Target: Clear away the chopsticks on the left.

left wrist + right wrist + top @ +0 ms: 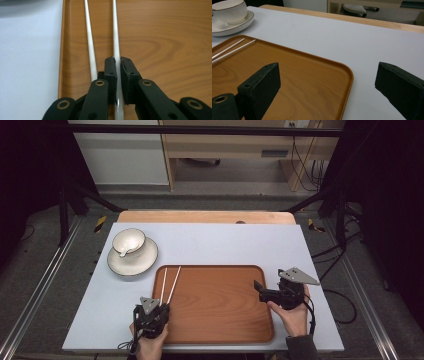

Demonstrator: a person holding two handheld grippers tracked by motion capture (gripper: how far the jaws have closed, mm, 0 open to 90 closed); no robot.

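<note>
Two white chopsticks (168, 285) lie side by side on the left part of a brown wooden tray (220, 305). My left gripper (161, 306) is at their near ends. In the left gripper view, my left gripper (118, 62) is shut on the right chopstick (115, 32), which runs between its jaws. The left chopstick (89, 42) lies loose on the tray (162, 37) beside the left jaw. My right gripper (259, 290) hovers over the tray's right edge and points left. It stands wide open (328, 72) with nothing between its fingers, and the chopsticks (232, 50) lie far ahead of it.
A white bowl (128, 241) with a spoon (125, 252) in it sits on a white plate (135, 262) at the back left of the pale mat (225, 245). The bowl (229, 10) and plate (237, 27) also stand beyond the tray (299, 75).
</note>
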